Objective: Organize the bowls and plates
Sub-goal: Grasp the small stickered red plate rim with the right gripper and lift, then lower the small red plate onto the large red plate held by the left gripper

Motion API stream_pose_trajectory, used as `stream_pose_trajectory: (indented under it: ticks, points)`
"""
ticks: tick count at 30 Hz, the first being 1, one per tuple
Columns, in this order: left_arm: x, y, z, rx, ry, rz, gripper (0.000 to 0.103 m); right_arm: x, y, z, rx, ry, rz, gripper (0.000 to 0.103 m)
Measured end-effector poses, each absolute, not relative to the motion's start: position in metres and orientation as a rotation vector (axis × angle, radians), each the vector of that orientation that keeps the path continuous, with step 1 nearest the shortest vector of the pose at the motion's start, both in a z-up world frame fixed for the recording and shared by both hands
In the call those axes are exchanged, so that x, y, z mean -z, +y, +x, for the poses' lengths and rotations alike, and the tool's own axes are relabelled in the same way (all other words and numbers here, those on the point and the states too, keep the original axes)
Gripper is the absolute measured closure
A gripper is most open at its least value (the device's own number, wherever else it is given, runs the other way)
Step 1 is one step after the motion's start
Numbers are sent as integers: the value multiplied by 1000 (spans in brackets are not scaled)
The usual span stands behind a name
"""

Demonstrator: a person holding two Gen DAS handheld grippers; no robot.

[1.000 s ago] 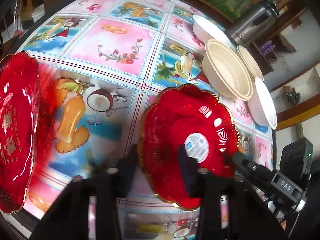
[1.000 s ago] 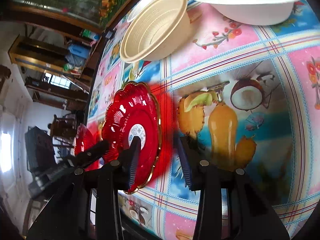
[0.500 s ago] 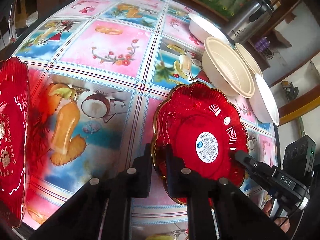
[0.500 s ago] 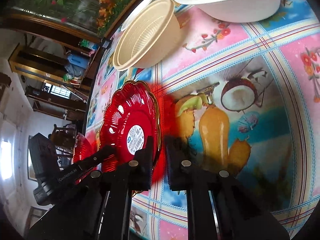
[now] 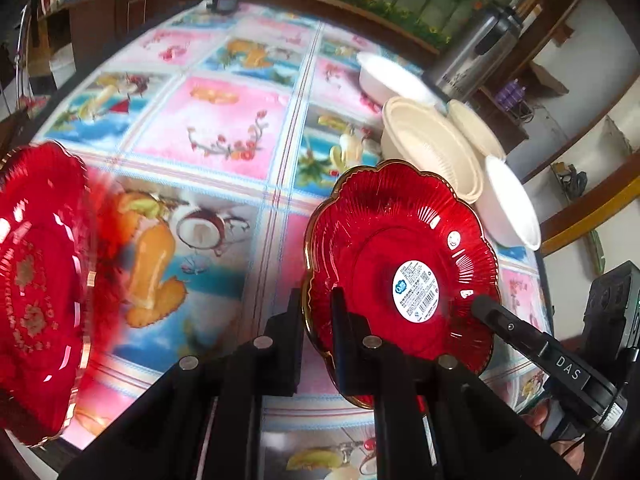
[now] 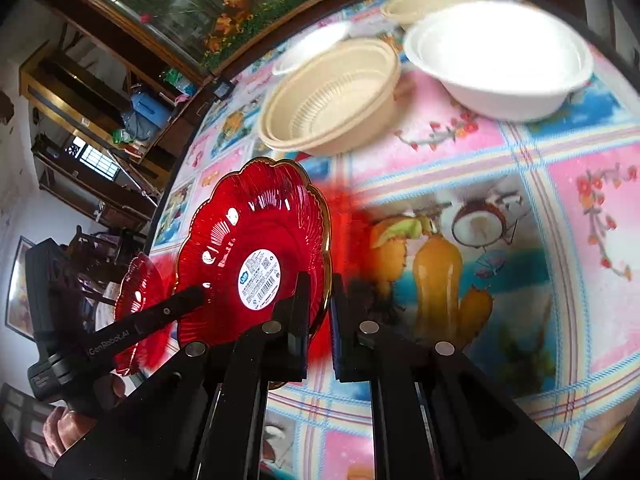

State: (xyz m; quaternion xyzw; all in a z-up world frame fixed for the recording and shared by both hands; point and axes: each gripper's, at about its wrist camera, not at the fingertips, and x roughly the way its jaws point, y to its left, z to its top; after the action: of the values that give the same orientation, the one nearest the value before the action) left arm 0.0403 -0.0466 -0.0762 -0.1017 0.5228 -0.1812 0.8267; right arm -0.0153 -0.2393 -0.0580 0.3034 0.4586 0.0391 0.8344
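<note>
Both the left hand-held gripper [image 5: 316,312] and the right hand-held gripper [image 6: 318,308] pinch opposite rim edges of one red plate [image 5: 400,256] tilted above the counter [image 5: 224,128], bowls [image 6: 332,100] crowding beyond, while only the left view shows a second red plate [image 5: 36,280] overhanging the counter's edge.

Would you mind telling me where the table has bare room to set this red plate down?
The cloth lies open between the other red plate at the left edge and the bowls. The far-right corner is crowded with bowls and a steel flask.
</note>
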Motion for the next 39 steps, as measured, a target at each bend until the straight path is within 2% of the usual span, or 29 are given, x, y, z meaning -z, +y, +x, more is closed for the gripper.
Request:
stream_pose_trajectory:
  ticks: [7, 16, 27, 39]
  points:
    - [46, -10, 27, 358, 1011, -240, 92, 21, -210, -10, -128, 930, 565, 95]
    - [24, 83, 18, 217, 932, -292, 92, -11, -117, 26, -280, 930, 432, 95]
    - [49, 171, 20, 28, 980, -323, 91, 14, 1, 66, -411, 1036, 294, 94]
    - [82, 189, 32, -31, 1063, -317, 90, 53, 43, 85, -414, 1145, 204, 92]
